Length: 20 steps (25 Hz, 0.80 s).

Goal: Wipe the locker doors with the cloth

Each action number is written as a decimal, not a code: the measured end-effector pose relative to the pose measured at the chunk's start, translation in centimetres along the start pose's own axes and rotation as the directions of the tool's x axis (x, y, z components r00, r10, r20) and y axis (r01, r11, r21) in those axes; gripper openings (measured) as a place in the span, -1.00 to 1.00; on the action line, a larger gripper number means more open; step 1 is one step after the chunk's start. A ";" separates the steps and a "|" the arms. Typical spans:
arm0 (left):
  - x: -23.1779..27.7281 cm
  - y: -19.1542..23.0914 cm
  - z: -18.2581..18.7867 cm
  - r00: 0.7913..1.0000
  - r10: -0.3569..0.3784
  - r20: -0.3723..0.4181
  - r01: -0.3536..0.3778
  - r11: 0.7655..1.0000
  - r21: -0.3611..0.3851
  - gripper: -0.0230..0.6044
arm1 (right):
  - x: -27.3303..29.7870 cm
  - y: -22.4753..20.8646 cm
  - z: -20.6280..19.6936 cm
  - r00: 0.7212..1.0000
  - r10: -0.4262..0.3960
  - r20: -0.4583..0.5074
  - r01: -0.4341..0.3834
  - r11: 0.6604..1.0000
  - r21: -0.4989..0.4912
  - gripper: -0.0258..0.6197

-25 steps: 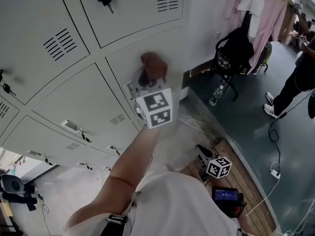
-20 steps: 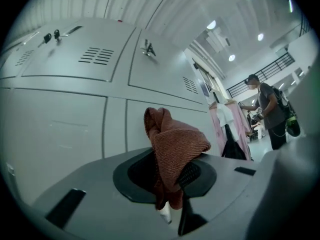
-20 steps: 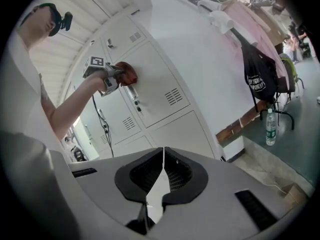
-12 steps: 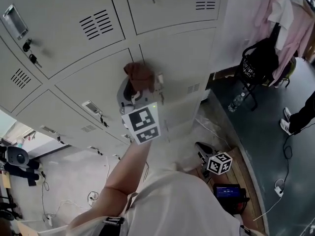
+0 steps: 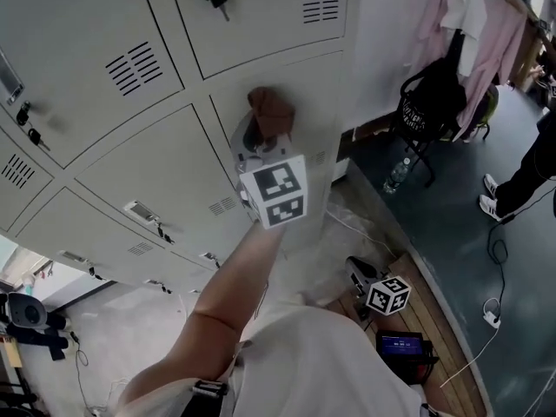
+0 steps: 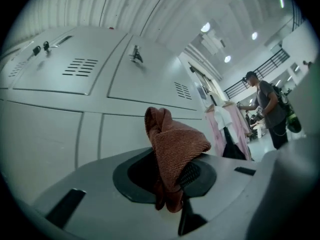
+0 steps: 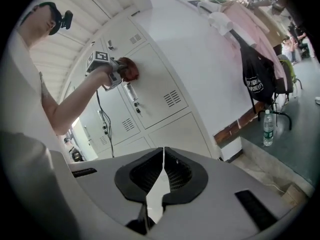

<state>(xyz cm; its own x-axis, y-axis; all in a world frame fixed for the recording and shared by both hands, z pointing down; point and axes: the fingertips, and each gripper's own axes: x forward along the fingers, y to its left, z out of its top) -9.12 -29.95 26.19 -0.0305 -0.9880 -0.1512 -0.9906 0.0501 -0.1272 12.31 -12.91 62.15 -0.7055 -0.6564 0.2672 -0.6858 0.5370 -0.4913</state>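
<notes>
No legible text, white print on the black bag [image 7: 256, 84] too small to read

Left tongs [image 6: 172, 181] mostly buried under cloth [image 6: 175, 144], bystander [image 5: 528, 168] cut off at right edge

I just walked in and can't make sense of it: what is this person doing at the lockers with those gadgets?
A person is cleaning lockers using a hand-held two-jaw gripper in each hand. The left gripper is raised, its jaws clamped on a reddish-brown cloth held against a grey locker door. The right gripper hangs low by the person's side, jaws together with nothing between them.
</notes>
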 end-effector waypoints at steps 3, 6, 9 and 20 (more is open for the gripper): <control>2.3 -4.1 0.1 0.997 -0.081 -0.015 0.081 0.997 0.012 -0.67 | -2.6 -1.6 0.3 0.996 -0.072 0.042 0.071 0.997 0.032 -0.86; 4.2 -7.6 -0.1 0.989 -0.147 -0.023 0.147 0.989 0.034 -0.67 | -4.8 -2.8 0.3 0.986 -0.143 0.083 0.138 0.988 0.062 -0.86; 5.6 -10.1 -0.6 0.978 -0.205 -0.041 0.206 0.977 0.047 -0.67 | -5.8 -3.4 0.1 0.977 -0.184 0.104 0.176 0.981 0.079 -0.86; 9.5 -15.0 2.6 0.948 -0.314 -0.049 0.315 0.949 0.018 -0.67 | -6.3 -3.1 1.0 0.964 -0.214 0.158 0.198 0.974 0.110 -0.86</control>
<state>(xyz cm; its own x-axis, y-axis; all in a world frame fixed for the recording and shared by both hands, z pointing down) 5.84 -39.66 24.10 0.2751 -0.9598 -0.0555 -0.9473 -0.2608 -0.1861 19.04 -11.00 61.16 -0.5048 -0.8316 0.2316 -0.7880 0.3343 -0.5170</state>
